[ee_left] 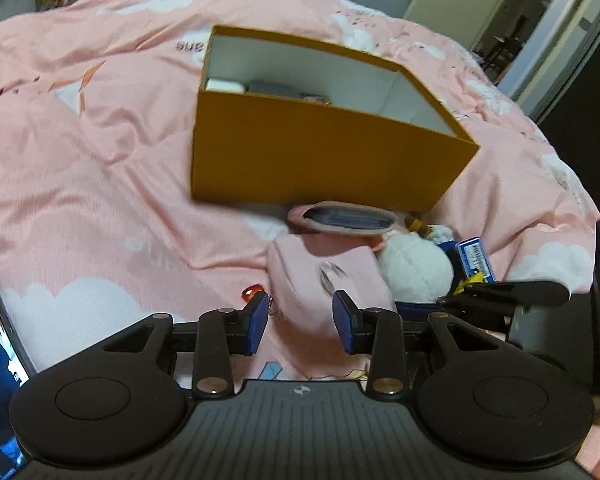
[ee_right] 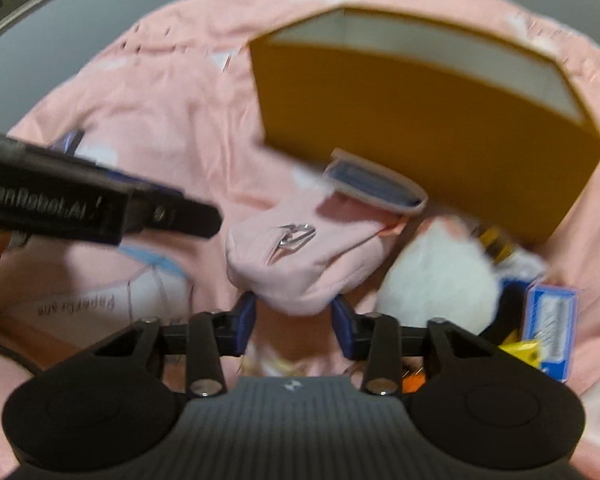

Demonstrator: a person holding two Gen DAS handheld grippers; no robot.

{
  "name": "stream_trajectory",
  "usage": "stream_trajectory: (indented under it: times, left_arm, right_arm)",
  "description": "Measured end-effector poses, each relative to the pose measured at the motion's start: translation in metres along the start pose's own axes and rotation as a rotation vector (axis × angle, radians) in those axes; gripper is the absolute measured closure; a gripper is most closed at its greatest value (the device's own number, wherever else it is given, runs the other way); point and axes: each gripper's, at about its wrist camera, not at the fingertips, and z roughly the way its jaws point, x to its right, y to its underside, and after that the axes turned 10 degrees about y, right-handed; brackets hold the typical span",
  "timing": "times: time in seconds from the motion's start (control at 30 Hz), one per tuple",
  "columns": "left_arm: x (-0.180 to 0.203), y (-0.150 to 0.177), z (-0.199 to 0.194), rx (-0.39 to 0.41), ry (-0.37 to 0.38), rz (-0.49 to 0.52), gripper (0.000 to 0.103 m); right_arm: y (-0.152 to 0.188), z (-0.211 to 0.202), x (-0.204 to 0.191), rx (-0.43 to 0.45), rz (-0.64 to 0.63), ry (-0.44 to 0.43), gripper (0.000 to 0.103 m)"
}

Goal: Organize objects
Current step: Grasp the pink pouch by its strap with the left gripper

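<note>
While left gripper (ee_left: 300, 326) sits apart w/ nothing held, right gripper (ee_right: 294, 322) brackets pink pouch (ee_right: 304, 256).

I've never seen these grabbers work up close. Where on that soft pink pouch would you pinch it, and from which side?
Probably the pink pouch's rounded near end, approached from the camera side. That end bulges toward the right gripper, whose fingers already flank it. The far end, open-mouthed with something dark inside, lies against the orange box, leaving little room.
</note>
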Motion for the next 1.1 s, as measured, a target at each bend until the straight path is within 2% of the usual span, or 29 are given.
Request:
stream_trajectory:
  times: [0.03, 0.1, 0.17, 0.23, 0.37, 0.5, 0.6, 0.7, 0.83, 0.93, 1.1]
  left_arm:
    - [0.002, -0.001, 0.000, -0.004, 0.002, 0.016, 0.060]
    - [0.005, -0.001, 0.000, -0.006, -0.007, 0.050, 0.059]
    - [0.008, -0.002, 0.005, -0.023, -0.031, 0.091, 0.059]
    - [0.010, -0.002, 0.012, -0.054, -0.055, 0.123, 0.059]
    - [0.007, -0.001, 0.020, -0.098, -0.085, 0.129, 0.059]
    - [-0.003, 0.001, 0.024, -0.134, -0.110, 0.085, 0.059]
    - [-0.001, 0.003, 0.023, -0.138, -0.123, 0.093, 0.059]
    - [0.001, 0.007, 0.023, -0.147, -0.141, 0.107, 0.059]
    - [-0.003, 0.008, 0.023, -0.139, -0.136, 0.079, 0.059]
    - [-0.003, 0.007, 0.022, -0.129, -0.133, 0.066, 0.059]
    - [-0.002, 0.008, 0.021, -0.113, -0.132, 0.063, 0.059]
  right_arm:
    - [-0.002, 0.000, 0.002, 0.024, 0.004, 0.045, 0.103]
    - [-0.009, 0.000, 0.013, 0.055, 0.055, 0.060, 0.103]
    - [-0.018, 0.003, 0.025, 0.057, 0.109, 0.026, 0.103]
    - [-0.025, 0.008, 0.027, 0.055, 0.109, 0.021, 0.103]
    - [-0.025, 0.012, 0.021, 0.037, 0.059, 0.021, 0.095]
    - [-0.008, 0.017, 0.001, -0.038, -0.100, -0.001, 0.091]
    - [0.000, 0.021, -0.009, -0.061, -0.184, -0.005, 0.077]
    - [0.003, 0.020, -0.014, -0.074, -0.230, -0.017, 0.073]
    - [0.008, 0.019, -0.022, -0.094, -0.286, -0.050, 0.053]
    - [0.010, 0.019, -0.029, -0.090, -0.326, -0.043, 0.041]
    - [0.008, 0.020, -0.036, -0.034, -0.354, -0.034, 0.033]
